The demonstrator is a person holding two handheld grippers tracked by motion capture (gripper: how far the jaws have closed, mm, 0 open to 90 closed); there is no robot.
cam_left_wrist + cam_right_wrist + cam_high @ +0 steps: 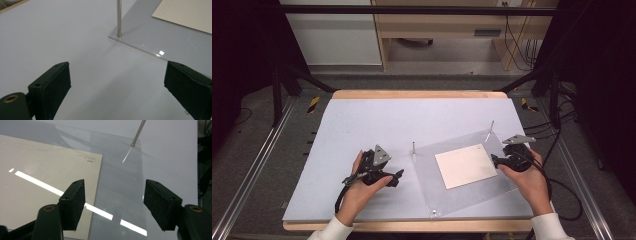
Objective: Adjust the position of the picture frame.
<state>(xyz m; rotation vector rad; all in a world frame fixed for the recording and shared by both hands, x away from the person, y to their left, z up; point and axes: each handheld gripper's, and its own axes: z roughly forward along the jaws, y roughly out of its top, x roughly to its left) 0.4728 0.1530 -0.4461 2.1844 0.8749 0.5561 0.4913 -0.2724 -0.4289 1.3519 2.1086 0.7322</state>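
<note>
A clear, flat rectangular acrylic plate lies on the pale grey surface, turned at a slant to the surface's edges. Thin upright metal pins stand at its corners: one at the near-left corner as the high view shows it and one at the far-right corner. A cream-coloured rectangular card lies under or on the plate, near its middle; which of the two cannot be told. Small printed marks sit along the card's edge in the right gripper view, too small to read.

The plate's edges are hard to trace because it is transparent, and bright streaks of reflected light cross it. Its near corner in the high view shows a small fitting that cannot be made out. In the left gripper view the pin is cut off at the top.

The left tongs are released, their jaws wide apart over bare surface, just beside the plate's left edge and not touching it. The right tongs are also released, jaws apart with nothing between them; they hover at the plate's right side, near the card's right edge.
</note>
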